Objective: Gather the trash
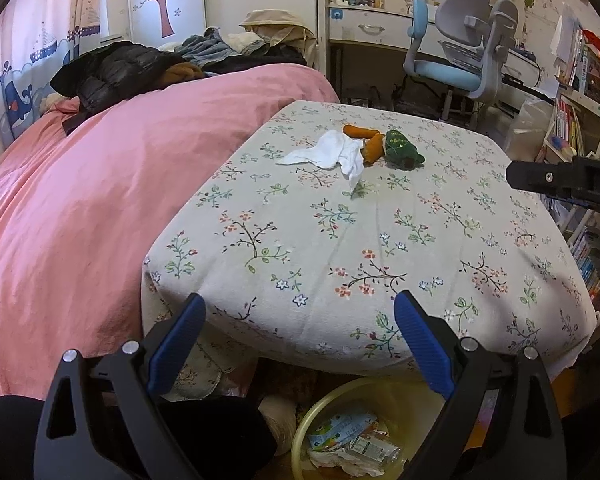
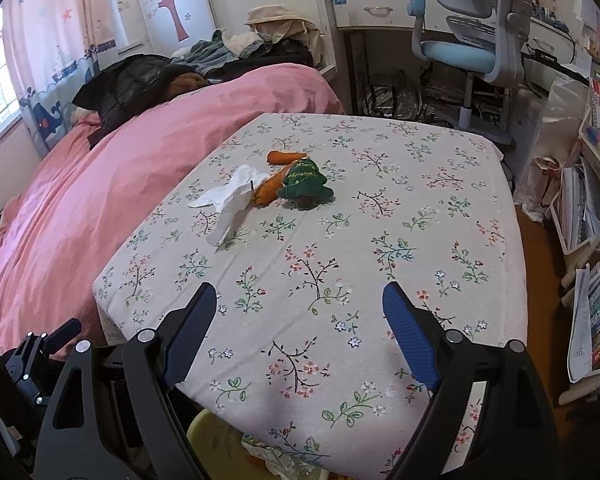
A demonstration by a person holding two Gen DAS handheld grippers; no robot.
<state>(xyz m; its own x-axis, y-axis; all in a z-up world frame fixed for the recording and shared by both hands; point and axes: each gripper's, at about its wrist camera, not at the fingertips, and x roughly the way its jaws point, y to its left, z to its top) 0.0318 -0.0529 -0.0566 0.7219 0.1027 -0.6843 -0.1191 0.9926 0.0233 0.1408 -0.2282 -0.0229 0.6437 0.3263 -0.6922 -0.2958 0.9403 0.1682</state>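
A crumpled white tissue (image 1: 332, 153) lies on the floral-cloth table (image 1: 380, 240), far side; it also shows in the right wrist view (image 2: 232, 196). Beside it lie two orange carrot-like pieces (image 1: 366, 138) (image 2: 274, 180) and a green Christmas-tree plush (image 1: 402, 150) (image 2: 304, 184). A yellow trash bin (image 1: 352, 432) with wrappers and a bottle stands under the table's near edge; its rim shows in the right wrist view (image 2: 216, 432). My left gripper (image 1: 300, 316) is open and empty above the near edge. My right gripper (image 2: 298, 304) is open and empty over the table; it appears at the right of the left wrist view (image 1: 560, 184).
A bed with a pink duvet (image 1: 100, 184) and piled clothes borders the table's left. A blue-grey desk chair (image 1: 460, 52) and desk stand behind. Bookshelves (image 2: 592, 208) line the right wall, with wooden floor between.
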